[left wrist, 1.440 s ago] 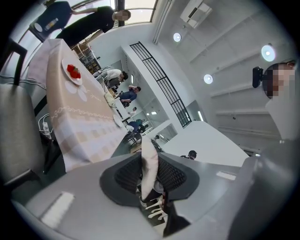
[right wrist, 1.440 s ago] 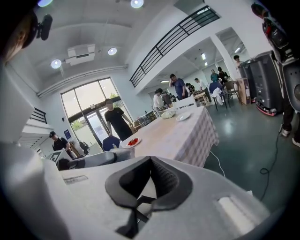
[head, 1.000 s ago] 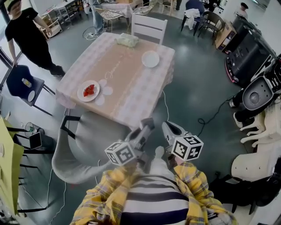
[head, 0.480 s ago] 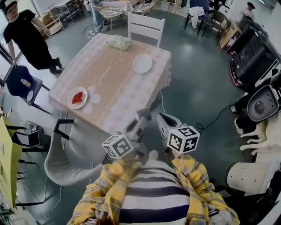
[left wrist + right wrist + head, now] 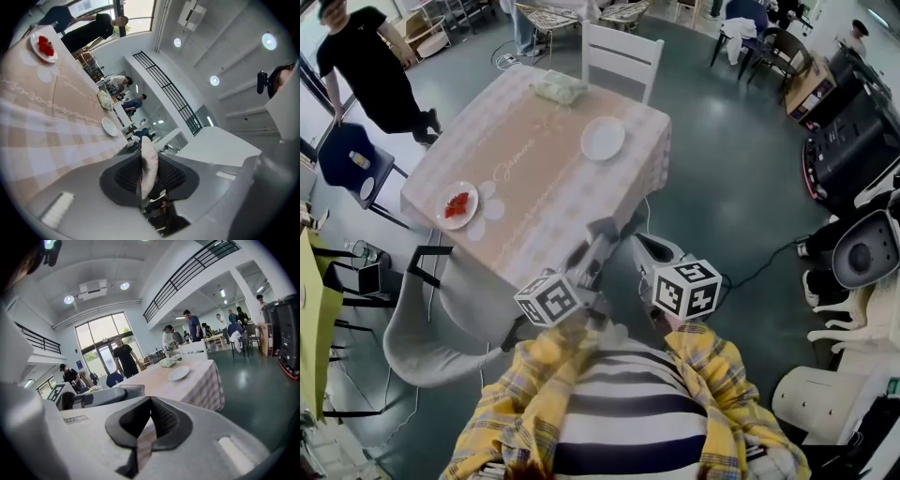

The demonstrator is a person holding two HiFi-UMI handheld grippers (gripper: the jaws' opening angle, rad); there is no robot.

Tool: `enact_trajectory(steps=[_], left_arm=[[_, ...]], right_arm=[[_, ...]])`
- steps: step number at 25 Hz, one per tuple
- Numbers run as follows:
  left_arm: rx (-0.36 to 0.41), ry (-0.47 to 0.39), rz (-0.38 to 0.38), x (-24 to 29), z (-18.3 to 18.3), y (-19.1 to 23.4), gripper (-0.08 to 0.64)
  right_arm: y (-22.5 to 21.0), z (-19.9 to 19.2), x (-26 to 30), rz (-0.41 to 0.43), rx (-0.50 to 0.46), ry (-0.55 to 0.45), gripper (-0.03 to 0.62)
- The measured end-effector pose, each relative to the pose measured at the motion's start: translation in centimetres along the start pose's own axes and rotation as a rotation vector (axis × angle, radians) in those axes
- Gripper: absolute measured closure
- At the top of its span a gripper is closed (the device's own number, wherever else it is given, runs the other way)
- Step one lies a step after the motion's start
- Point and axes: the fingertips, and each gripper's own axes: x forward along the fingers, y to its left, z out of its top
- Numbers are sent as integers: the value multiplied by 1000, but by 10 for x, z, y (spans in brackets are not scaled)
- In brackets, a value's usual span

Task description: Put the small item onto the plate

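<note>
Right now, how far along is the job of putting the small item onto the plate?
Done: the pick-up. The left gripper is shut on the small item, a pale piece. In hand: the carry; the item is at the near edge of the table, away from both plates. Left: set it on a plate, probably the empty white plate, since the other plate holds red food.
</note>
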Motion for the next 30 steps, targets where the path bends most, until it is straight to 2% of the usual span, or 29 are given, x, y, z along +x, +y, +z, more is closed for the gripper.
enact_trajectory(steps=[6, 17, 24, 30], left_arm=[[24, -12, 22, 30, 18, 15, 474], [-42, -28, 49, 99, 56, 55, 474], [-66, -32, 35, 134, 80, 79, 474], [-96, -50, 61, 156, 89, 95, 474]], right_arm=[[-16, 17, 29, 26, 7, 19, 595], [-57, 70, 98, 22, -24, 68, 595], [-76, 90, 136, -2, -32, 84, 595], [-95, 105, 156, -3, -30, 101, 595]])
